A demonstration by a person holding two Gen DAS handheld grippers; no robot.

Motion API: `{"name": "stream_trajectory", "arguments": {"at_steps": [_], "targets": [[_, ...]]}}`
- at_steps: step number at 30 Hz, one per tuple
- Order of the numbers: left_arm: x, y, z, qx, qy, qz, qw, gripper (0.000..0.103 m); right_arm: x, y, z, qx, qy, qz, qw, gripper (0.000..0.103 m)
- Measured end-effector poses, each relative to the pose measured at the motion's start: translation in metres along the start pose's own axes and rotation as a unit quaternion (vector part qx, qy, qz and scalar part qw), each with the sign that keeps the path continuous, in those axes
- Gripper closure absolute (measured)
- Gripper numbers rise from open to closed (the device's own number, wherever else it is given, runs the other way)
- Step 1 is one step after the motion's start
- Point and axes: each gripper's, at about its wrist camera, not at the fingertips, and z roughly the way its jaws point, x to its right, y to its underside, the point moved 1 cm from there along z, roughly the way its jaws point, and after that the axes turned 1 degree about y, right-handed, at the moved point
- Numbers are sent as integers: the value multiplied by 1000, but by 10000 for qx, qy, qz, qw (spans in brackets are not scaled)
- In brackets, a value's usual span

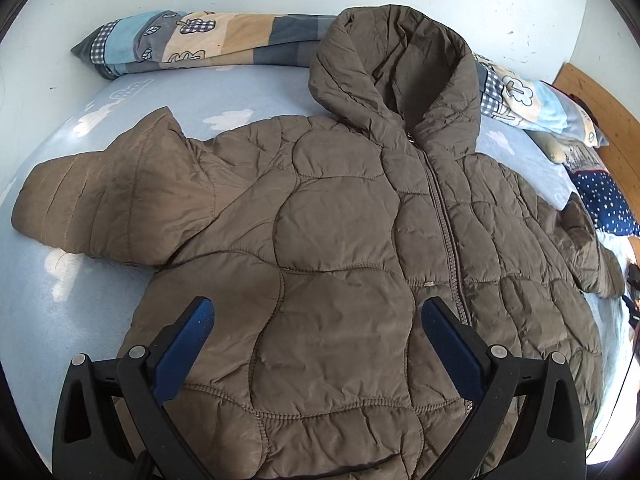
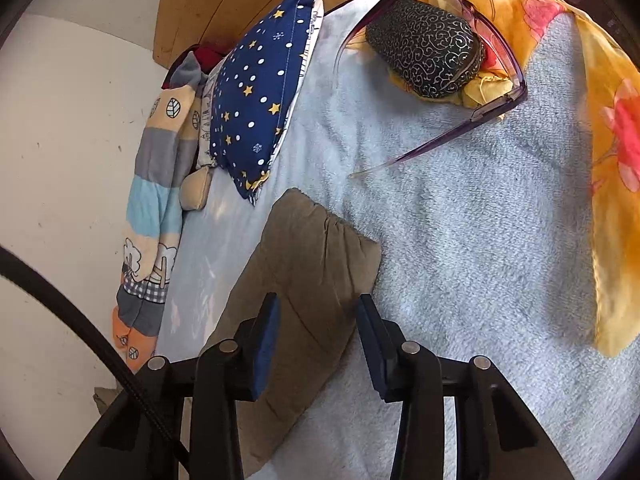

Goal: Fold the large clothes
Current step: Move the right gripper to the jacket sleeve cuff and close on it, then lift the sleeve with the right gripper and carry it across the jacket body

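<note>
Brown puffer jacket (image 1: pixel 340 240) is laid flat on bed (image 1: pixel 100 312), left gripper (image 1: pixel 318 316) released above hem, right gripper (image 2: pixel 318 316) half-closed astride sleeve cuff (image 2: pixel 316 248), w/ slick fabric likely missed.

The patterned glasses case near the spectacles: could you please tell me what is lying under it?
The glasses case rests on a bunched yellow floral scarf, inside the frame of the purple spectacles. Whatever lies beneath the scarf there is covered; presumably the light blue blanket.
</note>
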Motion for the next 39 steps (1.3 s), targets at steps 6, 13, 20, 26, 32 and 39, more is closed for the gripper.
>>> {"name": "stream_trajectory", "arguments": {"at_steps": [6,13,20,26,32,39], "targets": [[1,0,6,-89,-11,44,10000,0,9,1,23,-21,284,327,9991,59],[1,1,5,-71,18,76,9999,0,-29,10,16,194,253,-304,9990,91],[-2,0,0,-2,24,44,10000,0,-101,10,-67,1166,65,-797,9900,91],[-1,0,-2,49,25,65,10000,0,-174,26,-140,1760,-664,-1445,9715,91],[-4,-1,-5,77,20,17,10000,0,-248,64,-175,1780,-1416,-2204,9485,91],[-8,-3,-8,129,39,-5,9999,0,-312,119,-193,1496,-2165,-2919,9195,91]]}}
